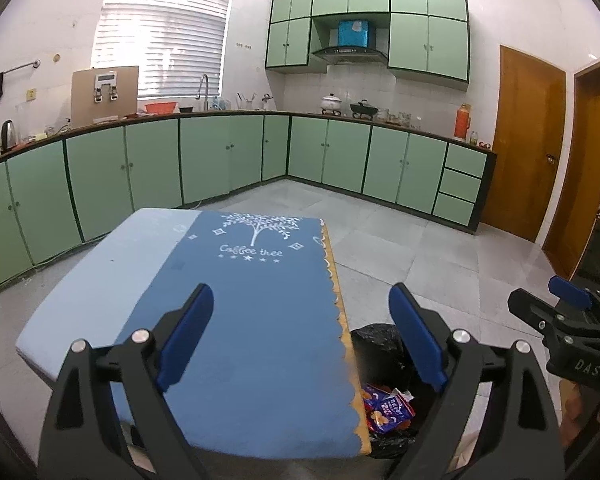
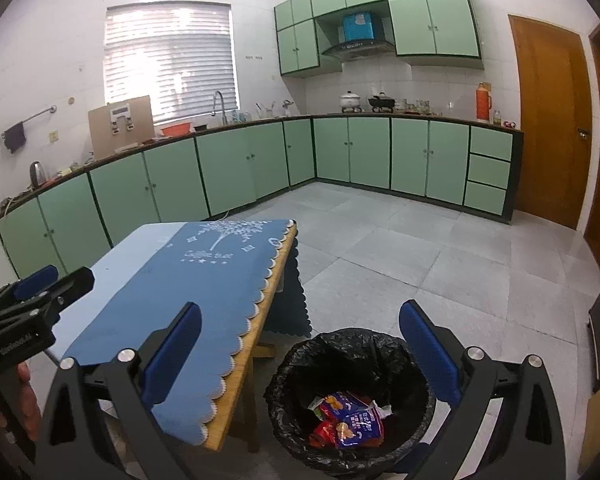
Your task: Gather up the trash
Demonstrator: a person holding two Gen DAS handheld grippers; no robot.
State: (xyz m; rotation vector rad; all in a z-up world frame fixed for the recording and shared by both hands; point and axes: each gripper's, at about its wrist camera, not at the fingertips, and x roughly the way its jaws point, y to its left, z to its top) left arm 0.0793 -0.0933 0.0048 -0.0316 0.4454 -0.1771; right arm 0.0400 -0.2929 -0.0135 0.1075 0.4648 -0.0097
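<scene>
A bin lined with a black bag (image 2: 296, 364) stands on the floor right of the table; it also shows in the left wrist view (image 1: 376, 336). Several red and blue snack wrappers (image 2: 350, 420) lie inside it, also seen in the left wrist view (image 1: 386, 406). My right gripper (image 2: 300, 356) is open and empty above the bin. My left gripper (image 1: 300, 336) is open and empty above the table's near right part. The table (image 1: 204, 312) has a blue cloth with a white tree print; I see no trash on it.
Green cabinets (image 1: 204, 164) with a cluttered counter line the far walls. Wooden doors (image 1: 528, 140) stand at the right. Grey tiled floor (image 2: 420, 252) lies around the table. The right gripper shows at the right edge of the left wrist view (image 1: 560, 316).
</scene>
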